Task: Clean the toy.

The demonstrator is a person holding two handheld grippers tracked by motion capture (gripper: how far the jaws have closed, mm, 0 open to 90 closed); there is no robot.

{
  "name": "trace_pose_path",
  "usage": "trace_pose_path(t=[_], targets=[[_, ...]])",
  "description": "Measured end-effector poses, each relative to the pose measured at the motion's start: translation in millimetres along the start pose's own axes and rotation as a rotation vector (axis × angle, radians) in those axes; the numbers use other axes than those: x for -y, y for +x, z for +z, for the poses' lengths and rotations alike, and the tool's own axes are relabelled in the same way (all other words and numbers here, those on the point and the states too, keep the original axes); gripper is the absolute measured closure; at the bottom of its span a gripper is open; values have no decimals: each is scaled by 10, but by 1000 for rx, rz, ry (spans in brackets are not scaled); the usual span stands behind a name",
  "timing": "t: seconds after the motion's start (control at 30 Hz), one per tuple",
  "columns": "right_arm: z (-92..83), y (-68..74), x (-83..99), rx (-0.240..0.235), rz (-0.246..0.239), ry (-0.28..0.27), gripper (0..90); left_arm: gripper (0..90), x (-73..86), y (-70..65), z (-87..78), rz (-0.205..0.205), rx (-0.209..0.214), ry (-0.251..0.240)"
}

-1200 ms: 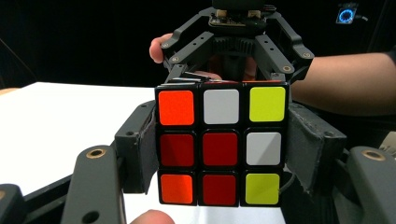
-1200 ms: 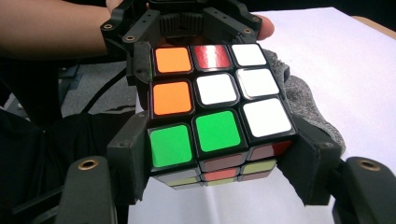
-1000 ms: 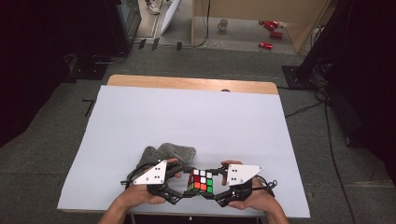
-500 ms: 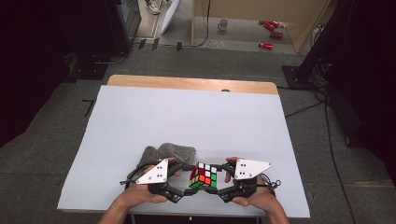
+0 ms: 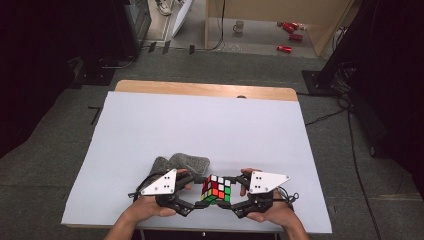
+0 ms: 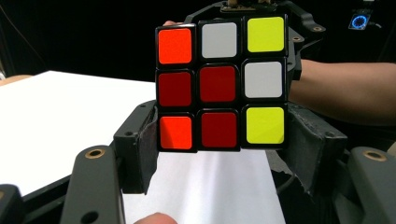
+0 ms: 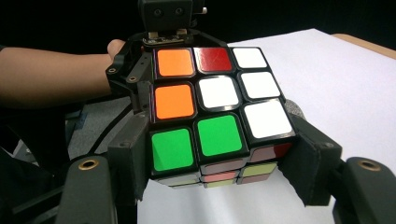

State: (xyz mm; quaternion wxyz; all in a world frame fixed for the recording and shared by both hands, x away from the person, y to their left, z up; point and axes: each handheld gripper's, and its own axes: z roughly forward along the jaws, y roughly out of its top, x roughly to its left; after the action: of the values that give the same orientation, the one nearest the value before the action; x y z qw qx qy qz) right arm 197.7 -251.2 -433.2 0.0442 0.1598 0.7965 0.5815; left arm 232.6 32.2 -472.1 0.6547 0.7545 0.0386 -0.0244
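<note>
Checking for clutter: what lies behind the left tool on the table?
A grey cloth lies bunched on the white table just behind the left tool; its near edge is hidden by the tool's plate.

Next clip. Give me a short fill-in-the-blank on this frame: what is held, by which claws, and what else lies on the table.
1. Both claws, the left claw and the right claw, are shut on a ____ cube.
2. In the left gripper view, the cube's centre sticker is ____.
3. The grey cloth lies on the white table behind the person's ____ hand.

Missing words: puzzle; red; left
</note>
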Motion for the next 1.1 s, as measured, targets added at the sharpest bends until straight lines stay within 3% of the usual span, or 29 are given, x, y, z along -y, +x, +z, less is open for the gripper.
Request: trace_pose_path(t=[0.13,0.27,0.37,0.5,0.57,0.7,0.8,0.9,1.1], targets=[[4,8,8,0,-13,5,340,342,1,-1,-2,-5,7,3],[-19,-4,-12,-7,5,-10,344,330,-37,-16,-17,-5,-19,-6],[-65,-29,-18,3,20,-35,344,234,-65,-3,-99,-26,-47,14],[-162,-67,-21,35,30,-66,344,181,-109,32,-298,-65,-122,12],[-206,-90,-20,45,36,-76,344,156,-142,53,-404,-92,-178,23],[-249,-118,-4,64,40,-75,344,137,-157,124,-581,-126,-330,110],[-251,-131,8,75,40,-68,344,115,-126,194,-676,-197,-417,178],[-249,-142,16,81,42,-64,343,116,-53,242,-724,-223,-475,226],[-261,-172,37,98,54,-61,343,127,137,323,-626,-250,-575,438]])
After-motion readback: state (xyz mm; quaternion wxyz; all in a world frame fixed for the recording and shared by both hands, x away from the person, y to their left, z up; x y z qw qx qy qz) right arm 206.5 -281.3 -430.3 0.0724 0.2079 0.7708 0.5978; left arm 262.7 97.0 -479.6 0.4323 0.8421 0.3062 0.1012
